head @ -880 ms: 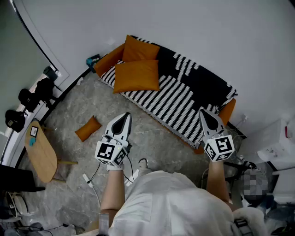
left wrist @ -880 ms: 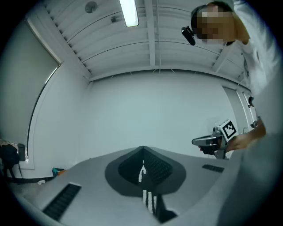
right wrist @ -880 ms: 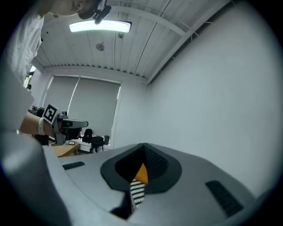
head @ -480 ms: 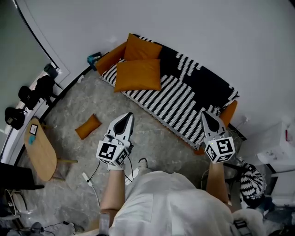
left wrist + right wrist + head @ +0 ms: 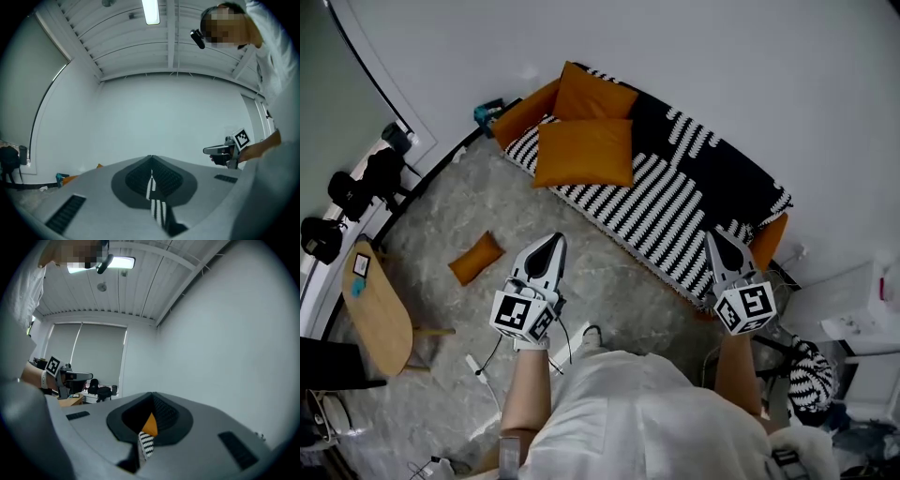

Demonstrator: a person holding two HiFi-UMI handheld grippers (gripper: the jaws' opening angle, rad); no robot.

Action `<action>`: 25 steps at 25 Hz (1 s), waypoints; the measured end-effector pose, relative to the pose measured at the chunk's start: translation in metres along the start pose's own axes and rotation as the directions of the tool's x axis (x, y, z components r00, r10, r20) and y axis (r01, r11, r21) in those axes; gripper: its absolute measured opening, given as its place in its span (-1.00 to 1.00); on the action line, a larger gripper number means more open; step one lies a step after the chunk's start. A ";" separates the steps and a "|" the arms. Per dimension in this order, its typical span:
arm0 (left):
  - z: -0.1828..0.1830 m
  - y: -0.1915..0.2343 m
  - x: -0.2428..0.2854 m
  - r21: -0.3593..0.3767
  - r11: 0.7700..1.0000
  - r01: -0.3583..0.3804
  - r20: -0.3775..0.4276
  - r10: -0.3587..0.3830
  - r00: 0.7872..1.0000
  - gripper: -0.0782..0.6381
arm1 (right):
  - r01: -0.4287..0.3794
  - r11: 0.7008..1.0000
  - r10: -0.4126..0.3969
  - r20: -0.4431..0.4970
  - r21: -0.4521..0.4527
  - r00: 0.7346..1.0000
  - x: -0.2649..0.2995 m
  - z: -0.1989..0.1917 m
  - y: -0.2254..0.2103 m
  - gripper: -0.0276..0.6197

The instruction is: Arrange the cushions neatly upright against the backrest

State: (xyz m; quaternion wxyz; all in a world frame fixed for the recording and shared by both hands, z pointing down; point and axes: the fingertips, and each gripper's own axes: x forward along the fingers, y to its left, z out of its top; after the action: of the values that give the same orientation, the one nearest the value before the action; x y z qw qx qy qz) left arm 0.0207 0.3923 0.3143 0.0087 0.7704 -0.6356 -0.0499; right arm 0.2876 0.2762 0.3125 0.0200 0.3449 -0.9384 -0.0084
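Both sets of jaws are clenched on nothing, same as a moment ago. The left gripper (image 5: 551, 240) and right gripper (image 5: 716, 235) hover in front of the sofa (image 5: 675, 206). Cushions haven't budged either: the upright cushion (image 5: 592, 94) is at the sofa's backrest, the flat cushion (image 5: 584, 152) on its seat, and the small cushion (image 5: 475, 258) on the floor (image 5: 441, 211) in front of the sofa. The right gripper hides part of the sofa's right end.

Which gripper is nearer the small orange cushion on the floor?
Left. In the head view the left gripper hangs just right of the floor cushion; the right gripper is far across, by the far end of the sofa.
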 end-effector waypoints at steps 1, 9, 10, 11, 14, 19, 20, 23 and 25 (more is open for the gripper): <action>0.000 0.010 0.002 0.000 1.000 0.002 0.001 -0.002 1.000 -0.74 | 0.005 1.000 -0.005 0.001 0.006 1.000 0.010 0.000 0.001 -0.89; 0.007 0.084 0.016 0.010 0.999 0.040 0.015 -0.040 0.999 -0.74 | 0.066 0.997 -0.066 0.007 0.036 0.998 0.074 0.000 0.012 -0.89; 0.007 0.091 0.018 0.011 0.999 0.048 0.017 -0.048 0.999 -0.74 | 0.071 0.997 -0.071 0.006 0.040 0.997 0.081 0.000 0.014 -0.89; 0.007 0.097 0.021 0.011 0.999 0.053 0.018 -0.053 0.998 -0.74 | 0.073 0.996 -0.074 0.003 0.042 0.997 0.088 -0.002 0.015 -0.89; 0.002 0.115 0.035 0.000 0.998 0.057 0.009 -0.057 0.998 -0.74 | 0.070 0.996 -0.069 -0.015 0.046 0.997 0.111 -0.009 0.016 -0.89; -0.007 0.148 0.068 0.000 0.998 0.065 0.001 -0.065 0.998 -0.74 | 0.068 0.996 -0.067 -0.028 0.053 0.997 0.157 -0.018 0.004 -0.89; -0.009 0.156 0.078 0.000 0.998 0.064 -0.001 -0.064 0.998 -0.74 | 0.068 0.996 -0.066 -0.030 0.056 0.997 0.169 -0.021 -0.001 -0.89; -0.017 0.179 0.112 0.001 0.998 0.065 -0.012 -0.065 0.998 -0.74 | 0.069 0.995 -0.067 -0.031 0.071 0.997 0.208 -0.029 -0.021 -0.89; -0.019 0.194 0.137 0.001 0.998 0.067 -0.030 -0.067 0.997 -0.74 | 0.067 0.994 -0.065 -0.022 0.082 0.998 0.238 -0.030 -0.036 -0.89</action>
State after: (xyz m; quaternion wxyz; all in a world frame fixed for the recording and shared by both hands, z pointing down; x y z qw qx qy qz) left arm -0.1416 0.2199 0.3395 0.0158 0.7920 -0.6091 -0.0381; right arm 0.1312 0.0941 0.3488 0.0147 0.3765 -0.9257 0.0331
